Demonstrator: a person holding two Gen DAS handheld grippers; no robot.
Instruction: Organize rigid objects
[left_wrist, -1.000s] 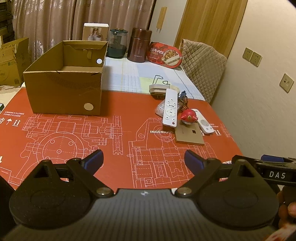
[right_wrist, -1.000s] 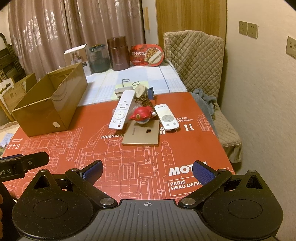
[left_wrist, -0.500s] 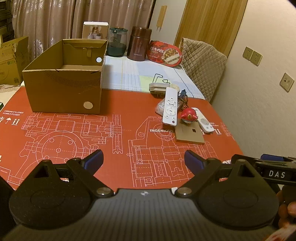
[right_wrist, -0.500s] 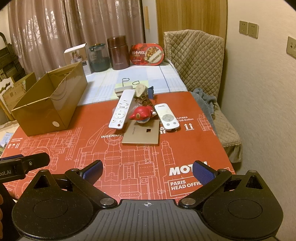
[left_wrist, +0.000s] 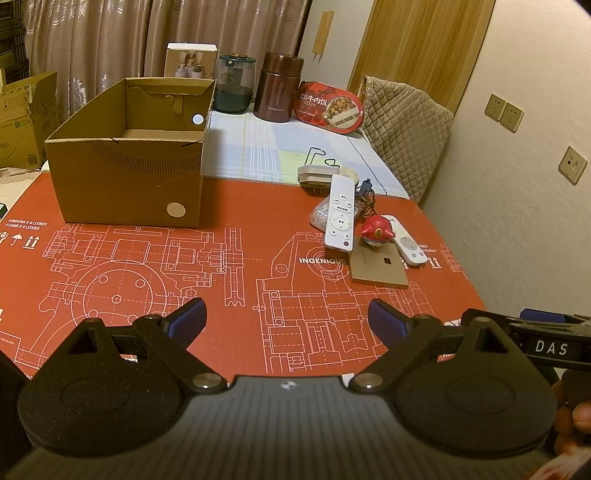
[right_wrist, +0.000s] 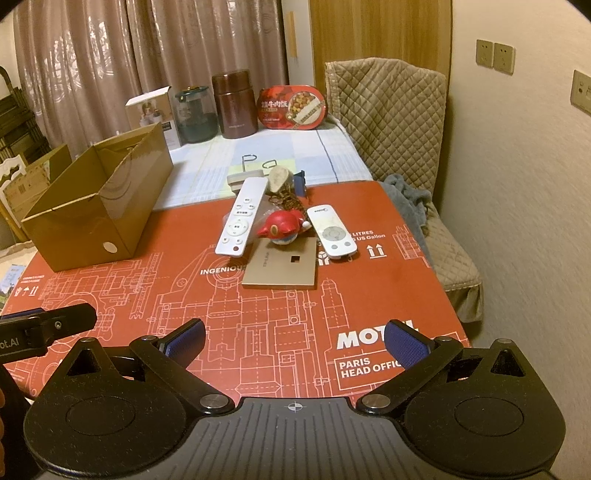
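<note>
Two grippers hover with jaws spread and empty over a red printed mat (left_wrist: 221, 206)

The left gripper (left_wrist: 287, 319) and right gripper (right_wrist: 295, 339) face one open cardboard box (left_wrist: 125, 177) at the mat's left and a cluster at its right: two white plastic remotes, long (left_wrist: 341, 213) and short (right_wrist: 331, 232), one glossy red round toy (right_wrist: 282, 226), one flat tan square plate (right_wrist: 282, 267). Only the right view shows a grey cloth (right_wrist: 406, 195) on the quilted chair

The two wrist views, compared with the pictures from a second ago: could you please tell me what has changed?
Nothing has visibly changed: both grippers, left and right, hang open and empty above the red mat, and the cardboard box and the cluster around the long white remote lie as before.
</note>
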